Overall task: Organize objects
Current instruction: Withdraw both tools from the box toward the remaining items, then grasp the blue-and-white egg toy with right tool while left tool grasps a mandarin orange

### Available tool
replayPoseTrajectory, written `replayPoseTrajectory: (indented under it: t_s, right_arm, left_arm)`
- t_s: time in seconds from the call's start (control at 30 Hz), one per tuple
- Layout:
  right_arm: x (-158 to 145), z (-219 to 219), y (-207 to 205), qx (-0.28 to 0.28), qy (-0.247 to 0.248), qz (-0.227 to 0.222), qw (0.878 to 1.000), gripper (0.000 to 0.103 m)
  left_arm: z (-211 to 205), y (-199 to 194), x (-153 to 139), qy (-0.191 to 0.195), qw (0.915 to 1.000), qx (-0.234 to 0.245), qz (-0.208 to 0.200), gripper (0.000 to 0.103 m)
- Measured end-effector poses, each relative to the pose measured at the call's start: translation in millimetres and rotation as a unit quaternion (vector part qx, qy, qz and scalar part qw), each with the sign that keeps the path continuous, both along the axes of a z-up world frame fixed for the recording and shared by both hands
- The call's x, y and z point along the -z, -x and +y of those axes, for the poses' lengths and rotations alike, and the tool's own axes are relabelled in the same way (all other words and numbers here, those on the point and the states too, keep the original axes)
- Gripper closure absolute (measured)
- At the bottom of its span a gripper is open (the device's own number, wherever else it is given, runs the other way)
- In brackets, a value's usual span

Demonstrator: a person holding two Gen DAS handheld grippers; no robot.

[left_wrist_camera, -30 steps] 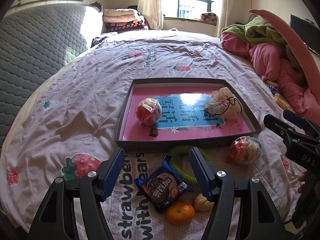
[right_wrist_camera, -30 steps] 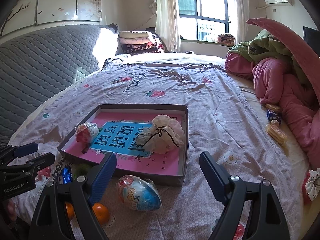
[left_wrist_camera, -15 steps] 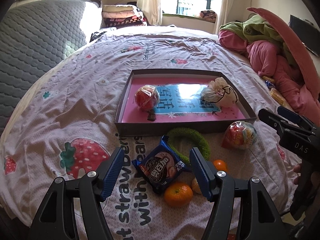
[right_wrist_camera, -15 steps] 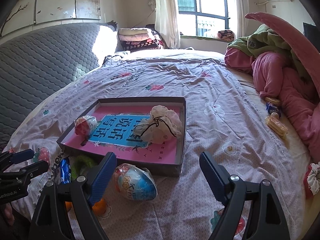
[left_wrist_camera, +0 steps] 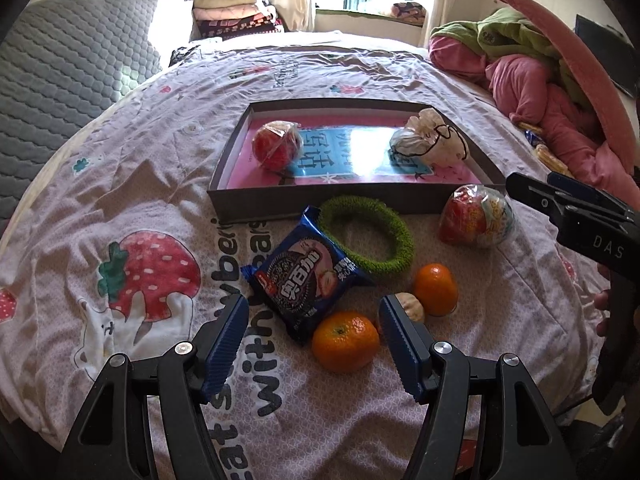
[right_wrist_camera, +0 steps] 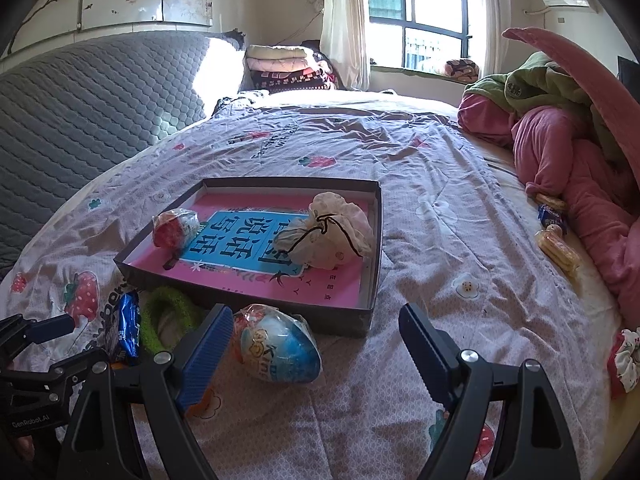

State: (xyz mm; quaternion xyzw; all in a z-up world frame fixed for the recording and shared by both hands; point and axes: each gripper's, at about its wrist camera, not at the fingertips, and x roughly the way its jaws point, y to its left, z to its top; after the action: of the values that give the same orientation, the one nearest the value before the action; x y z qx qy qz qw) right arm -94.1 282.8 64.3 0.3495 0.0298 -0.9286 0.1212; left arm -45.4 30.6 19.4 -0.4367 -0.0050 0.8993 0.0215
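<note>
Bed [left_wrist_camera: 132, 208] cluttered beside tray [left_wrist_camera: 320, 204]. My left gripper [left_wrist_camera: 312, 320] open, empty, over cookie packet [left_wrist_camera: 304, 276]; right gripper [right_wrist_camera: 316, 332] open, empty. Next, I judge: descend, pinch packet.

Walnut-like item [left_wrist_camera: 412, 307]: partly behind the left gripper's right finger [left_wrist_camera: 400, 344]; identity uncertain. In the right wrist view, an orange object [right_wrist_camera: 199, 399] lies mostly behind that gripper's left finger [right_wrist_camera: 206, 356]. Cookie pack [right_wrist_camera: 126, 326]: seen edge-on, its lower end behind the left gripper [right_wrist_camera: 36, 344]. Scrunchie [right_wrist_camera: 624, 360]: cut by the frame edge. Snacks [right_wrist_camera: 554, 224] near the blankets: labels too small to read.
</note>
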Motion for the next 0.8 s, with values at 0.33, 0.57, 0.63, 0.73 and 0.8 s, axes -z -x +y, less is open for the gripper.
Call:
replayPoseTrajectory:
  t_s: [0.33,0.57,0.63,0.73,0.8]
  right_arm:
    - [7.7,2.7,-2.0,-0.011,0.008,-0.015,1.000,0.018]
    - [12.3,5.4,-2.5,-0.013,0.006,-0.021,1.000,0.018]
    - [13.1,5.8,-1.8,-0.012,0.005,-0.023,1.000,0.018]
    - [14.6,5.0,-0.2,-0.014,0.007,-0.026,1.000,0.018]
    - [16.9,4.0,0.8,-0.016,0.005,-0.028,0.999,0.018]
  left_arm:
    - [6.8,-6.3,13.7,0.004,0.9998,0.008,-0.016,0.034]
    - [7.8,-6.8,20.9,0.006,0.9995,0.011,-0.028,0.034]
    - [8.3,-5.8,23.2,0.008,0.9994,0.010,-0.031,0.034]
    - [7.7,-3.7,27.3,0.006,0.9992,0.007,-0.038,0.034]
    - [6.3,-2.7,28.7,0.001,0.9992,0.005,-0.039,0.034]
